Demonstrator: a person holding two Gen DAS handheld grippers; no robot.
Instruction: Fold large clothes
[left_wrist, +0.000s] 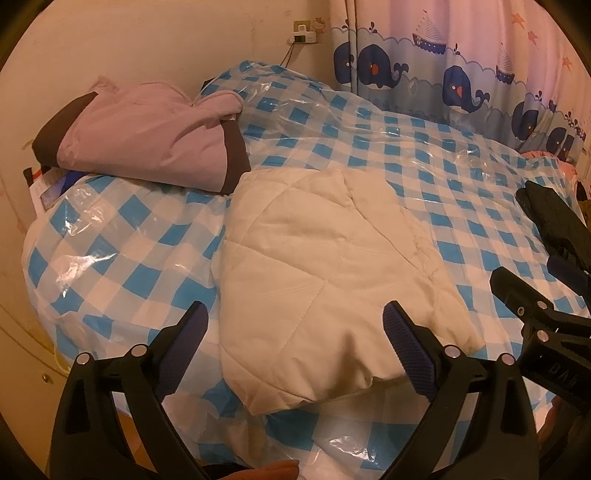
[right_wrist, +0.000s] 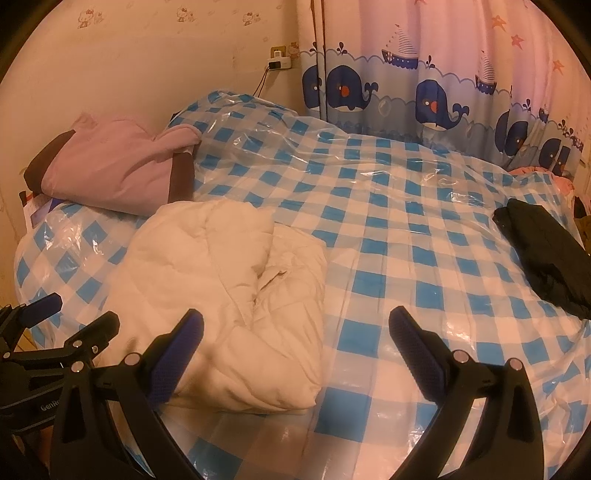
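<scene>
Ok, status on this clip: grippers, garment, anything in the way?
Left gripper open, right gripper open, both empty. Cream jacket folded on checked bed cover. Pink jacket behind, black garment right, both apart.

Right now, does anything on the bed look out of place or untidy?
Nothing is damaged or spilled. The cream quilted garment lies in a loose, bunched bundle, not a flat fold. A black garment sits apart at the right edge of the bed cover, and a pink one lies by the wall.

Black left gripper (left_wrist: 295, 328), right gripper (right_wrist: 295, 336): blue ribbed pads (left_wrist: 406, 350), silver rivets.
</scene>
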